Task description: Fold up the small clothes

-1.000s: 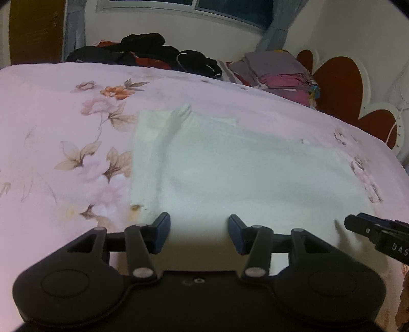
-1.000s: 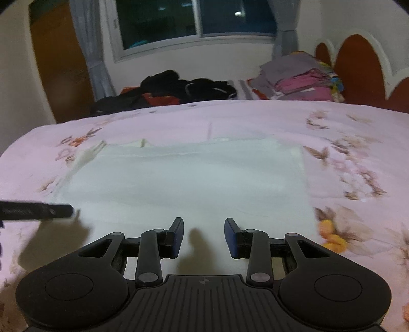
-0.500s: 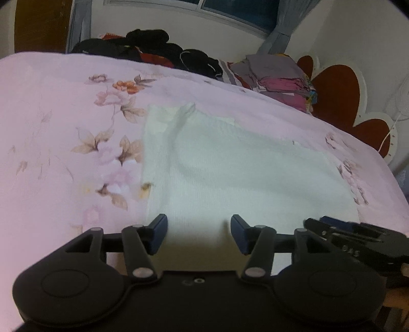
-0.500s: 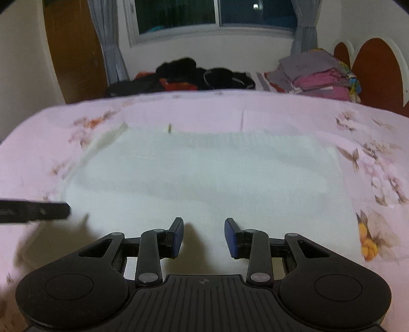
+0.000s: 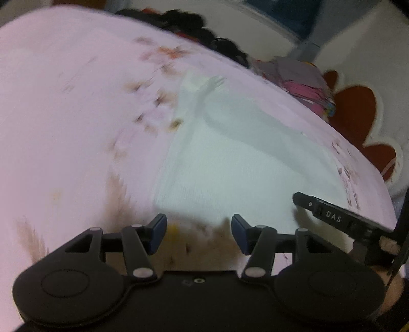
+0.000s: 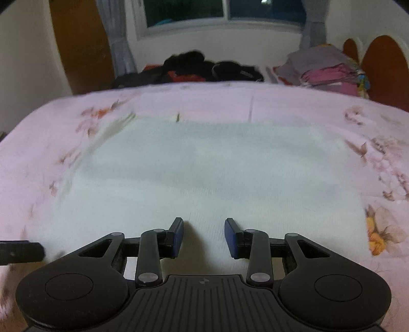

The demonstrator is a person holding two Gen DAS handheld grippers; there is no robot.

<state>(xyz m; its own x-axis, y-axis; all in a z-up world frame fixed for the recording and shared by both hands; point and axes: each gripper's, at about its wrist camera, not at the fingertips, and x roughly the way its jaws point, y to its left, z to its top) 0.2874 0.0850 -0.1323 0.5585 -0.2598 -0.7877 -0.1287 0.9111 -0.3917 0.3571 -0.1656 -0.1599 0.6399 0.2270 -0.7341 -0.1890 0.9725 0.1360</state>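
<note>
A white knitted cloth (image 6: 204, 173) lies spread flat on the pink flowered bed sheet (image 6: 281, 102). My right gripper (image 6: 203, 237) hovers over the cloth's near edge, about midway along it, open with only the flat fabric below the pads. The left wrist view is blurred by motion. There my left gripper (image 5: 199, 232) stands open just off the near left corner of the cloth (image 5: 230, 158), with nothing between its fingers. The right gripper (image 5: 332, 217) shows as a black finger at the right of that view. One left finger (image 6: 20, 251) shows at the left edge of the right wrist view.
A heap of dark clothes (image 6: 199, 66) lies at the far side of the bed. A folded stack of grey and pink clothes (image 6: 324, 69) sits at the far right beside the orange headboard (image 6: 383, 69). The window (image 6: 225, 12) and a wooden door (image 6: 79, 46) stand behind.
My left gripper has swung leftward and rolled, so the cloth now lies to the right in its view, and its jaws stand slightly wider. The right gripper has hardly moved.
</note>
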